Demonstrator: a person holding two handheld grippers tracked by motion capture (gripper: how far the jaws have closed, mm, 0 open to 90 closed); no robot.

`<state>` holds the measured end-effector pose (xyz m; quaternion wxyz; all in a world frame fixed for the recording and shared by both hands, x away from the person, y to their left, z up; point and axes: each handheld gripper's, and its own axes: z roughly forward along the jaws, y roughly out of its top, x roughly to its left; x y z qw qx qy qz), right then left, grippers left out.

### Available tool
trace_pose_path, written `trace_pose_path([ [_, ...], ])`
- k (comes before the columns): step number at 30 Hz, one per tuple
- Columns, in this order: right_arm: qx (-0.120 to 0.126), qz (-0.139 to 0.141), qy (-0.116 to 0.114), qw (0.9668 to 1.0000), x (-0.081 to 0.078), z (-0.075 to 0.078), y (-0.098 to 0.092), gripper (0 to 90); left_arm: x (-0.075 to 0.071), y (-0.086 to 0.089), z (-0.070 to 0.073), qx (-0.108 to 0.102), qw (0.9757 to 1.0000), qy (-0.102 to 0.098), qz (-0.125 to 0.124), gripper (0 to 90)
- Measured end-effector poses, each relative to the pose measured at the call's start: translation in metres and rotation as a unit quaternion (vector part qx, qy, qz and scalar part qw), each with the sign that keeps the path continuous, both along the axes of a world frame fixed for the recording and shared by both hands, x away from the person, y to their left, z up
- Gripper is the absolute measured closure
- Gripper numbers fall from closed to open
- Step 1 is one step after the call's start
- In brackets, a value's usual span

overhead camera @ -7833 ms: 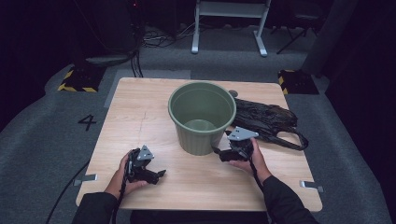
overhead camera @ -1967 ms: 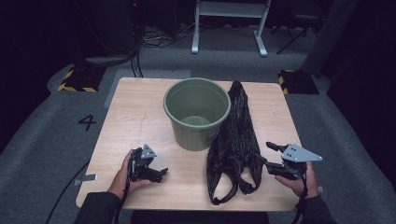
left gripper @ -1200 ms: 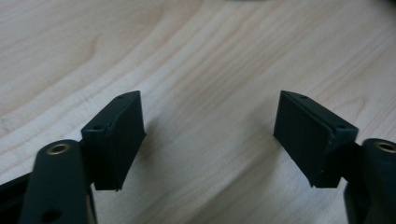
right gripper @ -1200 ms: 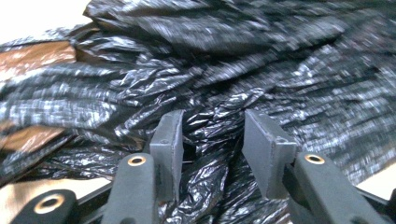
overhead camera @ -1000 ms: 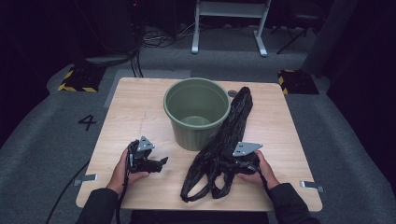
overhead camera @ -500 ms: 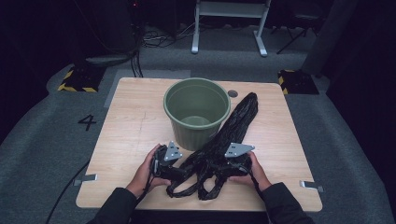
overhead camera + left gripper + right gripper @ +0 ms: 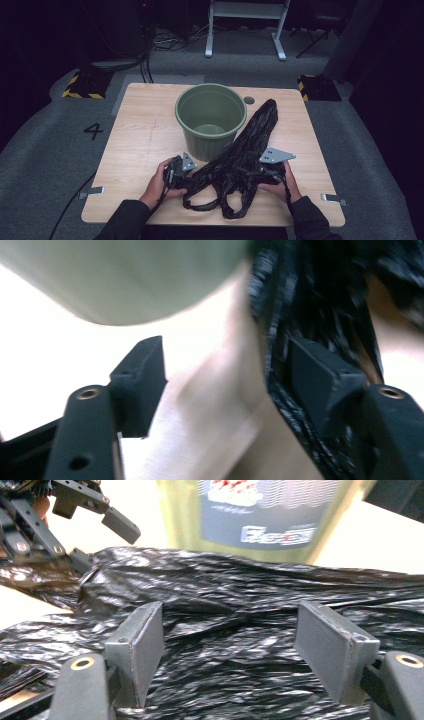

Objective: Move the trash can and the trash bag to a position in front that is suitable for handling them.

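Observation:
A crumpled black plastic bag (image 7: pixel 240 160) lies on the wooden table (image 7: pixel 145 135), stretched from right of the green bucket (image 7: pixel 210 120) to the front edge, its handle loops nearest me. My left gripper (image 7: pixel 182 167) rests at the bag's left edge. In the left gripper view its jaws (image 7: pixel 230 370) have just been closing; bare table shows between them, and the bag (image 7: pixel 310 295) lies against the right-hand jaw. My right gripper (image 7: pixel 270 160) hovers over the bag's right side. Its jaws (image 7: pixel 230 635) have just been opening and stand wide above the plastic (image 7: pixel 235 595), gripping nothing.
The bucket (image 7: pixel 260 515) stands upright mid-table, close behind both grippers. A small dark disc (image 7: pixel 249 100) sits at the table's far edge. Beyond the table are a white metal stand (image 7: pixel 247 25) and yellow-black striped blocks (image 7: pixel 80 85) on the grey floor.
My left hand has slid right, from the bare front left of the table to the bag's edge. The bag's near end has been dragged leftwards and spread out, with my right gripper over it.

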<state>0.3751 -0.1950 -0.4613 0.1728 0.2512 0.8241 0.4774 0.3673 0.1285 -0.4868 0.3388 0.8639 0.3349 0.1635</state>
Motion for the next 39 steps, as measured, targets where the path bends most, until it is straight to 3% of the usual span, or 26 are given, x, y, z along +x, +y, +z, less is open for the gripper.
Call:
trace_pose_path([
  [2, 0.001, -0.007, -0.001, 1.0000, 0.002, 0.001, -0.003, 28.2, 0.011, 0.007, 0.002, -0.021, 0.9994, -0.008, 0.027, 29.9],
  [6, -0.001, -0.017, -0.004, 0.9999, 0.002, 0.003, -0.012, 28.4, 0.026, 0.014, 0.005, -0.051, 0.9971, -0.029, 0.049, 29.7],
  [9, 0.002, -0.024, -0.004, 0.9997, 0.002, 0.005, -0.019, 29.1, 0.034, 0.013, 0.006, -0.043, 0.9973, -0.028, 0.051, 28.4],
  [11, 0.002, -0.033, -0.003, 0.9994, 0.003, 0.007, -0.027, 29.7, 0.039, 0.013, 0.007, -0.054, 0.9974, -0.018, 0.045, 25.8],
  [13, 0.002, -0.045, 0.001, 0.9990, 0.005, 0.007, -0.038, 29.8, 0.047, 0.010, 0.007, -0.049, 0.9980, -0.019, 0.036, 25.9],
  [17, -0.014, -0.059, -0.001, 0.9981, 0.006, 0.005, -0.048, 29.8, 0.055, 0.005, 0.006, -0.053, 0.9981, -0.014, 0.027, 25.7],
  [20, -0.023, -0.078, 0.005, 0.9967, 0.010, 0.001, -0.060, 29.8, 0.065, -0.001, 0.007, -0.034, 0.9991, -0.012, 0.022, 24.6],
  [23, -0.021, -0.085, 0.034, 0.9955, 0.016, -0.007, -0.071, 33.1, 0.075, -0.005, 0.010, -0.025, 0.9995, -0.009, 0.018, 24.6],
  [25, -0.030, -0.083, 0.040, 0.9953, 0.017, -0.010, -0.071, 35.0, 0.079, -0.007, 0.013, -0.026, 0.9994, -0.011, 0.020, 24.6],
  [31, -0.045, -0.049, 0.068, 0.9955, 0.022, -0.022, -0.057, 45.2, 0.069, 0.005, 0.024, -0.027, 0.9993, -0.019, 0.016, 22.9],
  [34, -0.034, -0.022, 0.084, 0.9956, 0.023, -0.025, -0.040, 46.7, 0.055, 0.021, 0.036, -0.037, 0.9989, -0.025, 0.016, 21.4],
  [37, -0.037, -0.012, 0.082, 0.9958, 0.022, -0.025, -0.033, 46.8, 0.048, 0.025, 0.043, -0.053, 0.9982, -0.025, 0.013, 21.5],
  [39, -0.043, -0.004, 0.080, 0.9958, 0.022, -0.026, -0.024, 46.8, 0.041, 0.021, 0.049, -0.052, 0.9982, -0.031, 0.006, 21.4],
])
